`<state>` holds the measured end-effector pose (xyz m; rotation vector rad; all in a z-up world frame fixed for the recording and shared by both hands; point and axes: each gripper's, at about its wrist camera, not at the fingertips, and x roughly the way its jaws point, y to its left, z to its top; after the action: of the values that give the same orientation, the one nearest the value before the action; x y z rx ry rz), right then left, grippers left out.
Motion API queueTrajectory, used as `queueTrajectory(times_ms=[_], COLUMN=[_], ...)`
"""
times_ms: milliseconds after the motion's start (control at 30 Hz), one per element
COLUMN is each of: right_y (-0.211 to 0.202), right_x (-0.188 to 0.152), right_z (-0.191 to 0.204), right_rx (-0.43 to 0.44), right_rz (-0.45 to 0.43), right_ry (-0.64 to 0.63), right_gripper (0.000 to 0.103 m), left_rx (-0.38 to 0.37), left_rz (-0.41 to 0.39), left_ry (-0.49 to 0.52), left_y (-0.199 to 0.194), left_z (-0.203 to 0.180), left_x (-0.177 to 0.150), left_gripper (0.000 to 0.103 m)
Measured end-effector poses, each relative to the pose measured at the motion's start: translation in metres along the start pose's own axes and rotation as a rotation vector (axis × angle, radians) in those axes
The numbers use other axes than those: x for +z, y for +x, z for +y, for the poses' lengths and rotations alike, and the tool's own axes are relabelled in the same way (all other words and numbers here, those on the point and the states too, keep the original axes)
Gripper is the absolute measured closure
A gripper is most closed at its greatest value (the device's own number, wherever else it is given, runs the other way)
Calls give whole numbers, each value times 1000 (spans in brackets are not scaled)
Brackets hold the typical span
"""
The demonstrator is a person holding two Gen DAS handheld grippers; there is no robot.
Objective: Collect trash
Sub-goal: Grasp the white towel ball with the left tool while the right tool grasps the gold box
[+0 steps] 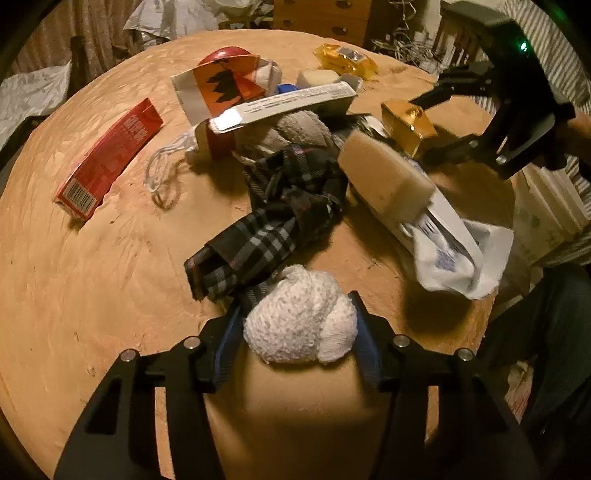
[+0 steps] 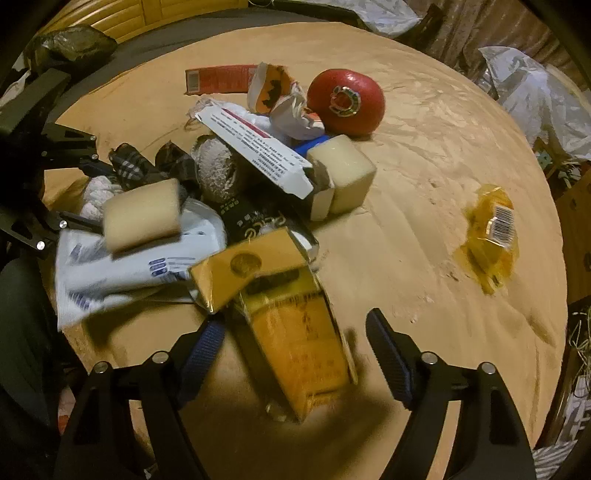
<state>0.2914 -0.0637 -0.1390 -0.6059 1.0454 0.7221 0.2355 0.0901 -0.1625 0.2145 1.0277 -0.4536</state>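
Bare table (image 2: 424, 155) right of the gold box (image 2: 295, 332); dense litter pile (image 2: 236, 177) left and ahead.

We see a cluttered home: a wooden dresser (image 1: 325, 16) at top, a littered round bench (image 1: 92, 295).

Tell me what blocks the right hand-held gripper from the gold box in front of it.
Nothing visible. The gold box lies on the table between the open fingers of the right hand-held gripper, with its opened lid flap toward the pile.
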Motion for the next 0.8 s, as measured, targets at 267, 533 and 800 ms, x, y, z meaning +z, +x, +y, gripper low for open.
queueTrajectory(times_ms=[267,533,800], right_y=[6,-37,-70], right_x=[-5,-37,-66], right_z=[7,-23,3], right_rx=[1,-65,-18], right_rz=[-31,-200,-344], right_ry=[33,317,427], right_gripper=[49,49,48], left_rx=[52,174,62], left_rz=[-57,-171,-214], left_ry=[-47,-173,-305], left_y=[-4,-33,-58], left_z=[-10,-19,3], left_x=[-13,-31,-50], left_gripper=[57,58,54])
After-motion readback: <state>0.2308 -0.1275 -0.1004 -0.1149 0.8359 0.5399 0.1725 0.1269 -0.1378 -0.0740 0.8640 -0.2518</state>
